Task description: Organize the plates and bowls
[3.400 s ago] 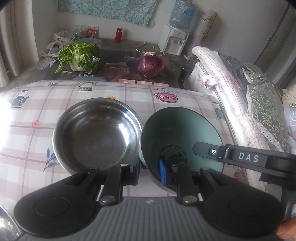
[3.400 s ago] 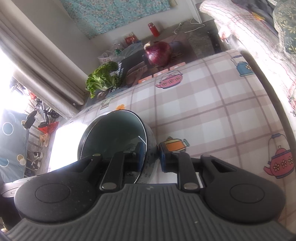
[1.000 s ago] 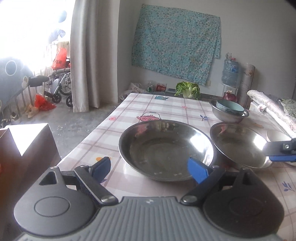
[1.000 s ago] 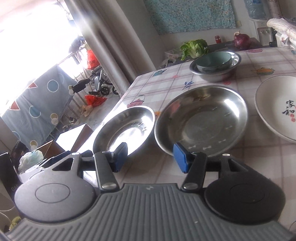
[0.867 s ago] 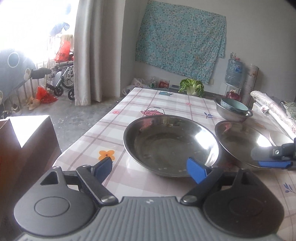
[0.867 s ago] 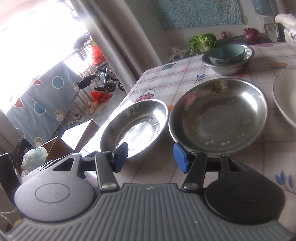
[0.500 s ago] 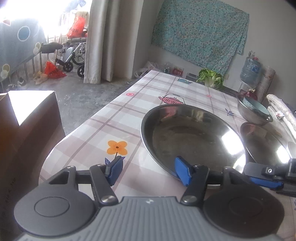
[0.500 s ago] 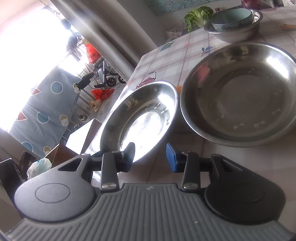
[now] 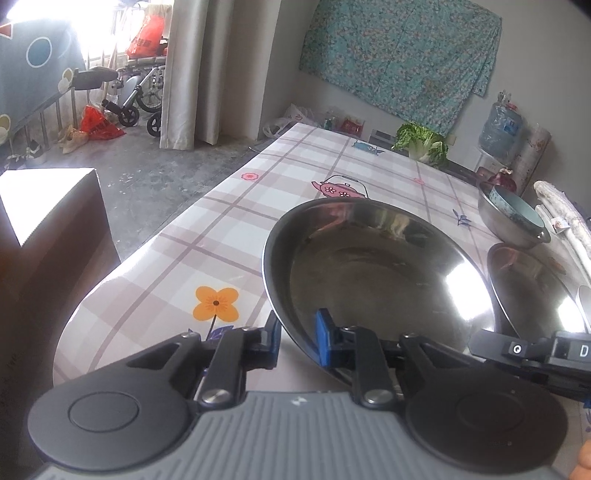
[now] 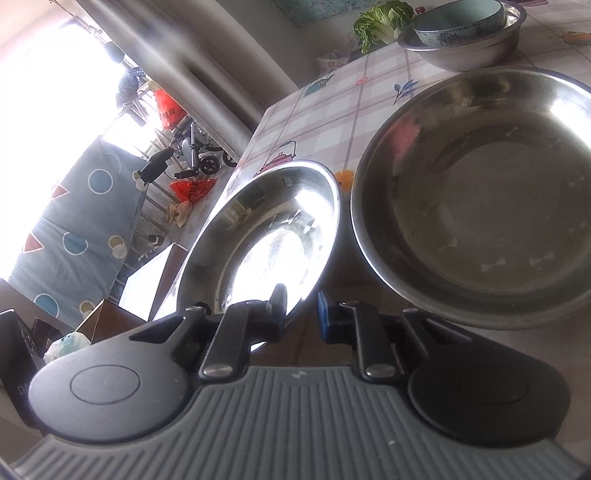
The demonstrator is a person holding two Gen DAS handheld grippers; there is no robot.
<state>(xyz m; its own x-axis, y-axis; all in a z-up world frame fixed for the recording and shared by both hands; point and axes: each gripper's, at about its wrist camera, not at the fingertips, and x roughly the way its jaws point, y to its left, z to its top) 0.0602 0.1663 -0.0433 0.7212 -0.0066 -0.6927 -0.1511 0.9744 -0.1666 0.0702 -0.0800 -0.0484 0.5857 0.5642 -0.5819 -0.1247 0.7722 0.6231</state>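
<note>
The shallow steel plate is round and shiny, with a low sloping wall and a thin rim, and it has strong glare inside. It is at the near left part of the table, close to the left edge, where the checked cloth curves down to the floor.

The left gripper has just been closing and now is clamped on the near rim of this plate, one pad inside and one outside. The right gripper has also just been closing. It is on the near right rim of the same plate, with the rim between its pads.

Just to the right is a second steel plate, almost touching the first one. Farther away stands a steel bowl with a teal bowl inside. The cloth on the far left is bare.
</note>
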